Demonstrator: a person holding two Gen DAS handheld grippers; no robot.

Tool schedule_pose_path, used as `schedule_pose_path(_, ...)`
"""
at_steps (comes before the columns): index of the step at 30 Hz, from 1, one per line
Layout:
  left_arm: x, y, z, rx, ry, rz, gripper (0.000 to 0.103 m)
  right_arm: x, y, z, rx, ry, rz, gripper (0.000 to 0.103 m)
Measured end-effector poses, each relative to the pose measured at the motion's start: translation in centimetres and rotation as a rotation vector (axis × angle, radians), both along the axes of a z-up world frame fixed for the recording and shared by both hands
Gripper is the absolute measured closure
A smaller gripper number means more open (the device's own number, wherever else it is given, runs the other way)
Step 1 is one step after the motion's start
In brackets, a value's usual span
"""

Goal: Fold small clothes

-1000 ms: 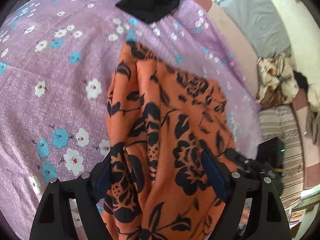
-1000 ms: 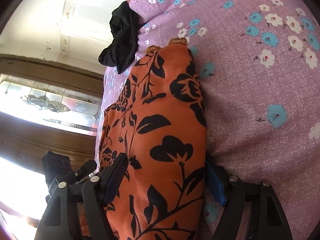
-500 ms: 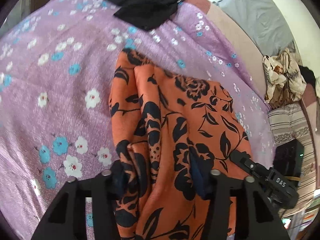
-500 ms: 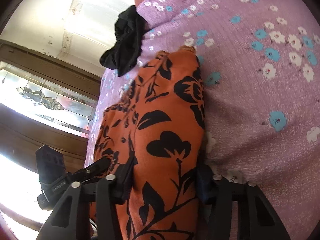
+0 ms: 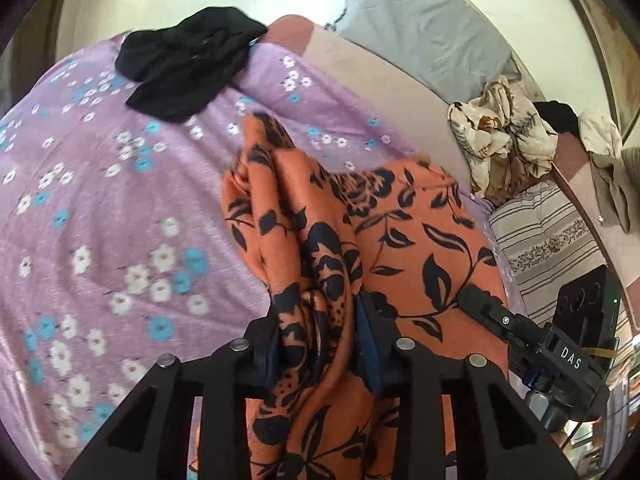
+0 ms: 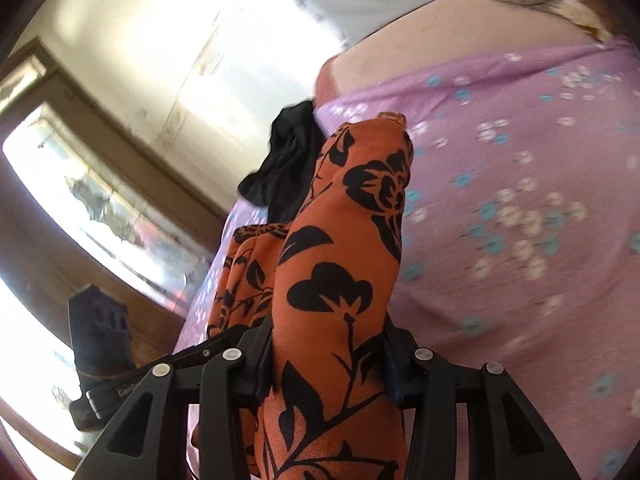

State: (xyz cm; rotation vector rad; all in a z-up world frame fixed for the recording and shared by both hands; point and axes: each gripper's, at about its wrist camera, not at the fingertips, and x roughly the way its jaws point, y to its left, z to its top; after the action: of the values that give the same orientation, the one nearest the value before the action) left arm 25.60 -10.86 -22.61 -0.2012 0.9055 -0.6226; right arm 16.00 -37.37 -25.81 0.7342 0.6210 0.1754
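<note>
An orange garment with black flowers (image 5: 400,240) lies partly lifted over a purple flowered bedsheet (image 5: 100,208). My left gripper (image 5: 320,320) is shut on a bunched edge of the garment, which rises in a fold ahead of the fingers. My right gripper (image 6: 328,340) is shut on another edge of the same orange garment (image 6: 348,240) and holds it raised above the purple sheet (image 6: 520,200). The right gripper's body also shows in the left wrist view (image 5: 520,332), at the garment's right side.
A crumpled black garment (image 5: 188,68) lies at the far end of the sheet; it also shows in the right wrist view (image 6: 284,168). A cream patterned cloth pile (image 5: 500,136), a grey pillow (image 5: 420,36) and a striped cushion (image 5: 552,240) lie to the right. A window (image 6: 80,200) is at the left.
Both grippers closed from open onto the orange garment's edges and then lifted it, so the cloth now stands up in folds and the views tilt upward toward the wall.
</note>
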Motion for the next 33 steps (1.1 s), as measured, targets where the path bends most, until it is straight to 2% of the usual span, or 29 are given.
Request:
schedule_pose_path(2, 0.2, -1.4, -0.9, 0.062, -0.008, 0.009, 0.069, -0.2, -1.2, -0.7, 0.007, 0.025, -0.035, 0.057)
schedule_pose_path(4, 0.8, -2.9, -2.7, 0.175, 0.023, 0.025, 0.069, 0.1, -2.4, -2.0, -0.016, 0.085, -0.080, 0.057)
schedule_pose_path(5, 0.9, -3.4, -3.5, 0.232, 0.031, 0.034, 0.067, 0.6, -3.2, -3.4, -0.012, 0.146, -0.098, 0.057)
schedule_pose_path(6, 1.1, -3.5, -4.0, 0.266, 0.030, 0.041, 0.060, 1.2, -4.0, -4.5, 0.006, 0.198, -0.111, 0.053)
schedule_pose_path(7, 1.2, -3.3, -4.0, 0.271, 0.027, 0.049, 0.049, 1.8, -5.0, -6.0, 0.031, 0.278, -0.135, 0.049)
schedule_pose_path(8, 1.2, -3.1, -3.7, 0.273, 0.027, 0.060, 0.046, 2.2, -5.7, -7.0, 0.057, 0.330, -0.146, 0.045)
schedule_pose_path(9, 1.2, -2.7, -3.4, 0.266, 0.021, 0.068, 0.046, 2.3, -6.2, -7.4, 0.090, 0.343, -0.147, 0.044)
schedule_pose_path(10, 1.1, -2.1, -3.1, 0.262, 0.009, 0.071, 0.046, 2.3, -6.4, -6.9, 0.097, 0.333, -0.157, 0.044)
schedule_pose_path(13, 0.5, -1.3, -2.3, 0.300, -0.052, 0.099, 0.046, 1.8, -6.0, -4.0, 0.010, 0.302, -0.174, 0.044)
schedule_pose_path(16, -0.2, -1.1, -2.3, 0.328, -0.075, 0.090, 0.046, -0.4, -5.5, -0.6, -0.084, 0.164, -0.193, 0.044)
schedule_pose_path(19, -0.7, -1.7, -3.1, 0.408, -0.087, 0.079, 0.046, -1.5, -4.2, 1.6, -0.117, 0.068, -0.144, 0.044)
schedule_pose_path(21, -0.8, -2.1, -4.3, 0.449, -0.075, 0.080, 0.046, -1.3, -3.1, 1.1, -0.128, 0.091, -0.087, 0.044)
schedule_pose_path(24, -1.2, -2.6, -5.0, 0.494, -0.103, 0.080, 0.046, 1.8, -1.3, -3.4, -0.167, 0.326, -0.006, 0.046)
schedule_pose_path(25, -1.3, -2.7, -5.0, 0.503, -0.114, 0.084, 0.046, 2.3, -0.8, -4.2, -0.207, 0.346, -0.006, 0.046)
schedule_pose_path(27, -1.5, -2.5, -4.6, 0.498, -0.120, 0.086, 0.046, 2.7, 0.1, -2.9, -0.279, 0.324, 0.007, 0.047)
schedule_pose_path(30, -1.9, -2.0, -3.9, 0.476, -0.116, 0.092, 0.046, 2.2, 0.1, -2.1, -0.233, 0.292, 0.009, 0.047)
schedule_pose_path(33, -2.9, -1.4, -2.4, 0.450, -0.163, 0.109, 0.046, 1.4, 0.0, -1.3, -0.214, 0.261, -0.005, 0.047)
